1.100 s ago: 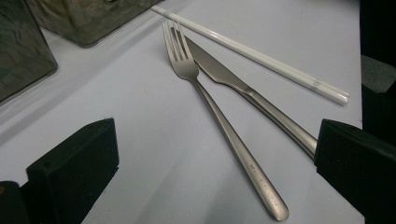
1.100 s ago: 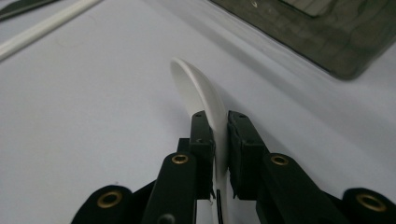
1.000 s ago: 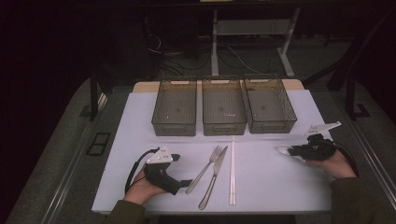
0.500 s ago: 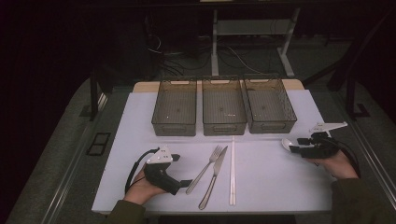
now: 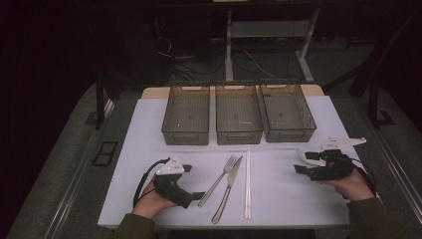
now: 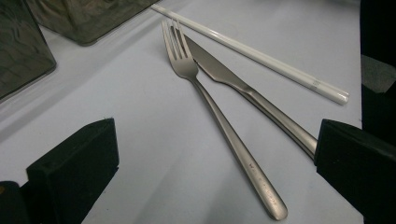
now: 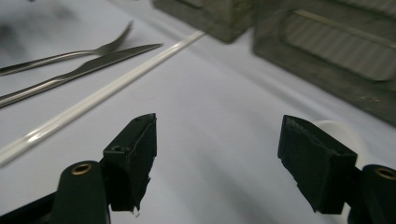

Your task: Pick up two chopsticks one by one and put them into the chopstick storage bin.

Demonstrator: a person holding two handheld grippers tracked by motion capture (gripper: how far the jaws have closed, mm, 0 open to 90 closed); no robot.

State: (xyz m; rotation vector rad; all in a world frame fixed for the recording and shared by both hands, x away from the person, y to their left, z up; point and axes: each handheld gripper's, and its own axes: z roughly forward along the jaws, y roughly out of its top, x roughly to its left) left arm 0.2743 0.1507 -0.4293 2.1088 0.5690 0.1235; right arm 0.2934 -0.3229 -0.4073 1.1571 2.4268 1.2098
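Observation:
A fork (image 5: 219, 180) and a knife (image 5: 229, 188) lie side by side at the middle front of the white table, with white chopsticks (image 5: 247, 184) just to their right. My left gripper (image 5: 194, 196) rests at the front left, open, pointing at the fork (image 6: 219, 116) and knife (image 6: 247, 91); nothing sits between its jaws (image 6: 215, 140). My right gripper (image 5: 304, 163) is at the right side and points left. Its jaws have just been opening, with nothing between them (image 7: 222, 133). A small white rounded object (image 7: 334, 129) lies just behind its far jaw.
Three grey mesh bins (image 5: 186, 115) (image 5: 238, 115) (image 5: 287, 113) stand in a row at the back of the table. The chopsticks (image 7: 98, 98) run across the right gripper view, past bare white tabletop (image 7: 210, 93).
The right gripper's jaws have spread apart, and the right hand has shifted slightly. The left hand and the cutlery have stayed where they were.

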